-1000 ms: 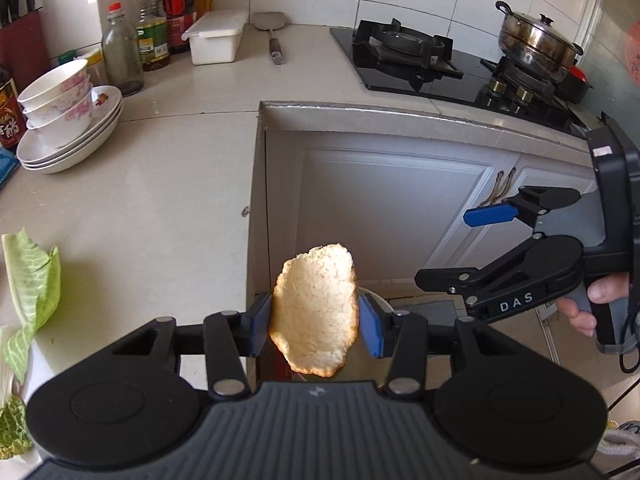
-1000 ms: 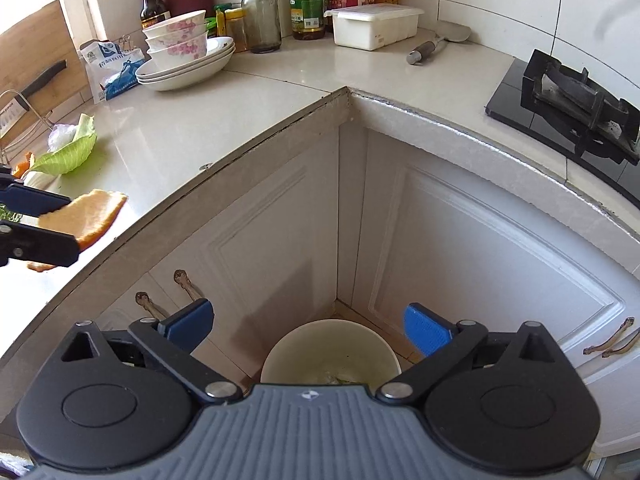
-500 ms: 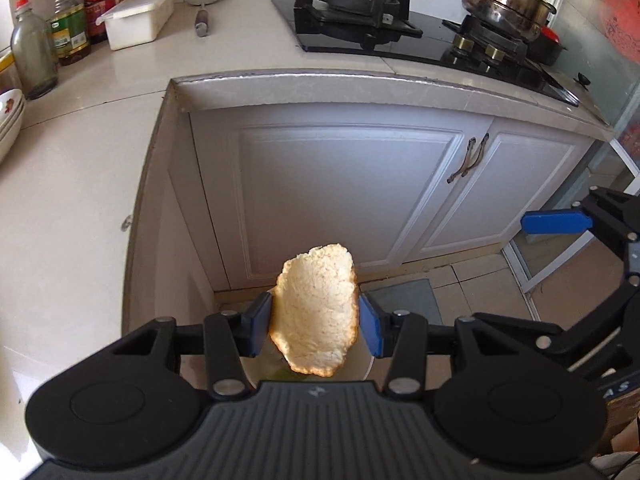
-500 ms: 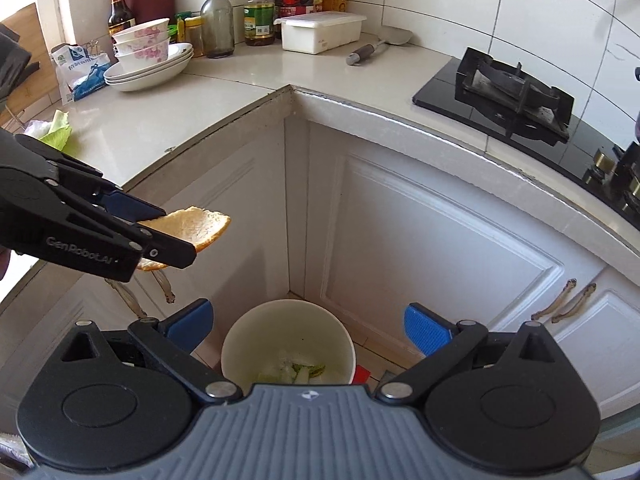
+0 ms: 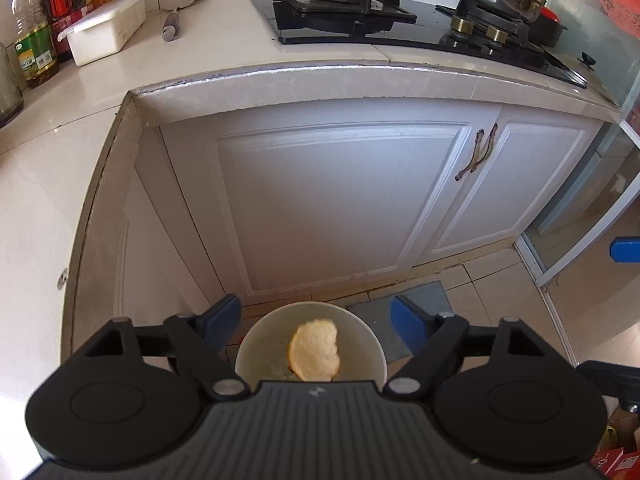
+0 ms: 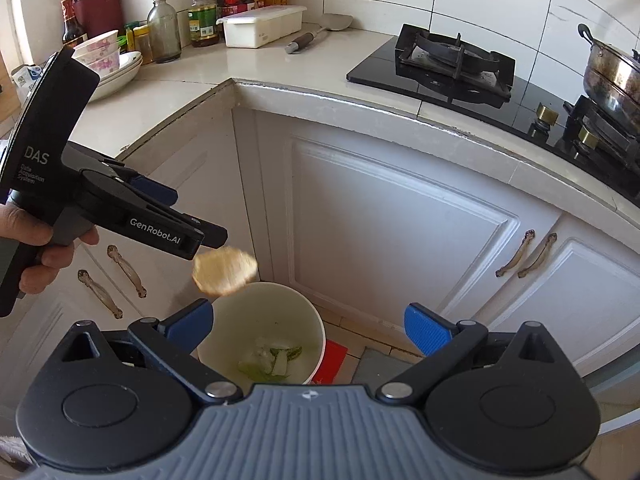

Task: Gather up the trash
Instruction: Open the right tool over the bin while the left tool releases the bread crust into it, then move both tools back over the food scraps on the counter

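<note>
Opening over the white bin (image 6: pixel 276 300), the left gripper (image 5: pixel 316 322) had nothing between its pads; the peel (image 6: pixel 224 270) hung mid-air above the rim. Light, stiff, curled: pinch across edges. Right gripper (image 6: pixel 308 330) stood open, empty.

A white bin (image 6: pixel 316 330) stands on the tiled floor (image 5: pixel 500 292) beside a grey mat (image 5: pixel 416 296).

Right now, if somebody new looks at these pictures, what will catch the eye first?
First the orange peel, loose in the air just under the left gripper, whose jaws are opening with nothing between them. Directly below stands the white bin on the floor in the cabinet corner, with green scraps at its bottom. The right gripper is open and empty above it.
</note>
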`<state>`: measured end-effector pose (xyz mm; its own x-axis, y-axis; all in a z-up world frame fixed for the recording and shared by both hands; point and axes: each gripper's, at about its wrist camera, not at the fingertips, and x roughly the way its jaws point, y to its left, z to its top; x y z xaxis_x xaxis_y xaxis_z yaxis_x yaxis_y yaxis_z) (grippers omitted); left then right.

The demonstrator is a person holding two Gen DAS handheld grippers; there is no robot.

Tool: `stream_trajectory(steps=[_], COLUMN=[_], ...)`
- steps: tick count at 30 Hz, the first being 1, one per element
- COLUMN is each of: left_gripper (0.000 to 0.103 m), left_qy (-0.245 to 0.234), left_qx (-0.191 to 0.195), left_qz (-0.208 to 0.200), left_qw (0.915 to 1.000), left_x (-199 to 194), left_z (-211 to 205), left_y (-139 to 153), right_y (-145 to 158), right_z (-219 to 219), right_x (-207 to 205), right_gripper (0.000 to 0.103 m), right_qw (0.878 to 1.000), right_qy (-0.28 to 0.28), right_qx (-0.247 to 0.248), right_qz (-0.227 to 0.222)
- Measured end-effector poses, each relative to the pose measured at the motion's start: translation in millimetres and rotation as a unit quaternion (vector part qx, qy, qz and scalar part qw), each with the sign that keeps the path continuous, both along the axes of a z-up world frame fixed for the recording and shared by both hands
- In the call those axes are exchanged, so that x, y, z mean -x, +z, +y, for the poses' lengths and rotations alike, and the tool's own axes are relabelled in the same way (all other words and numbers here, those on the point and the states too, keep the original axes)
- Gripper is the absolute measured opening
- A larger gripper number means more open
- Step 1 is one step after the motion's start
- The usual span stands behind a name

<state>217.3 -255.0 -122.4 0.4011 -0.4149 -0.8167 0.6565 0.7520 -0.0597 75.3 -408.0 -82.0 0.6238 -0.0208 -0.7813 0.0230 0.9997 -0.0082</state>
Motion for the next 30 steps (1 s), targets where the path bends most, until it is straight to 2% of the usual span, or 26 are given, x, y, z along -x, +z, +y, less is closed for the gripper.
stream_trajectory(steps=[13,20,30], left_gripper=[0.09,0.091,0.093], left_qy=[0.016,0.024,0.078], left_qx=[0.004,0.01,0.014], left_qz=[-0.043,-0.059,-0.058], left_qw=[0.9989,0.9979,0.9952], left_x=[11,22,38], left_z=[9,21,48], left_y=[25,41,59], right_y=[8,14,17], right_z=[6,16,32], right_x=[-5,-9,-15], right_gripper=[0.103,0.103,0.103], right_qw=[1.0,0.999,0.999], right_qy=[0.014,0.028,0.05], right_qx=[0.004,0.007,0.006], right_qz=[-0.012,-0.02,-0.02])
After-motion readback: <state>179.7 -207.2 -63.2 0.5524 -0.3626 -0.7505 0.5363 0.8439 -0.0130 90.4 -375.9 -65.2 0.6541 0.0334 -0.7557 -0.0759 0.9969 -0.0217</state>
